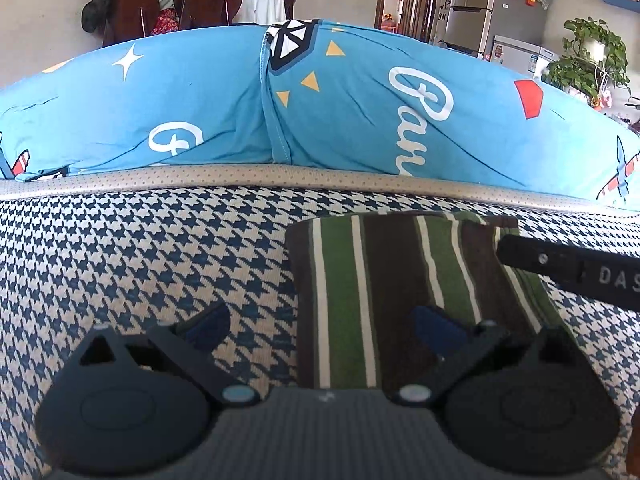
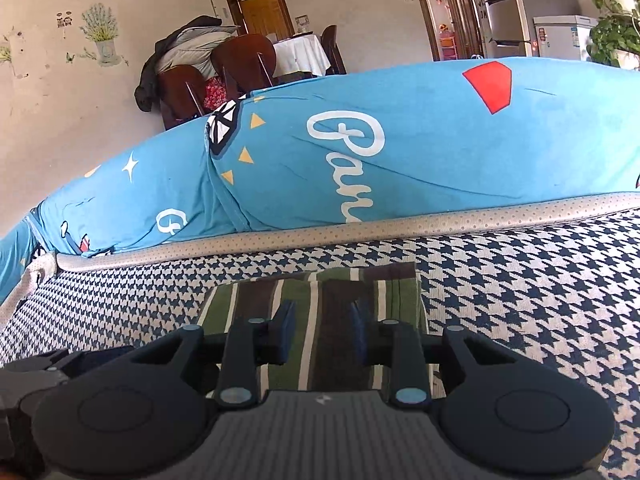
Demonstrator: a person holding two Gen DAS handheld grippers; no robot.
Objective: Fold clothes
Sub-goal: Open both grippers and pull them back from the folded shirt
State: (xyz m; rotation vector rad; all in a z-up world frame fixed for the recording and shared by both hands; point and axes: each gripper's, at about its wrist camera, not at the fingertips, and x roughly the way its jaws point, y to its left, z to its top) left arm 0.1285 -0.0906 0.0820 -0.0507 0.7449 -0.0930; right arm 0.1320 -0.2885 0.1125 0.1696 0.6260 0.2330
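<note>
A folded garment (image 1: 400, 280) with green, brown and white stripes lies flat on the houndstooth cover (image 1: 140, 260). My left gripper (image 1: 320, 320) is open wide just above the garment's near left part; its right pad hangs over the cloth and its left pad over the cover. One black finger (image 1: 560, 268) of the right gripper reaches in from the right over the garment's far right corner. In the right wrist view the right gripper (image 2: 322, 328) hovers over the garment (image 2: 320, 360), its pads a little apart with no cloth pinched between them.
A long blue printed bolster (image 1: 360, 100) lies across the far side behind a grey dotted piped edge (image 1: 240, 176). Beyond it stand chairs with piled coats (image 2: 192, 64), a white-clothed table (image 2: 300, 52), a fridge (image 2: 504, 4) and a plant (image 1: 588, 56).
</note>
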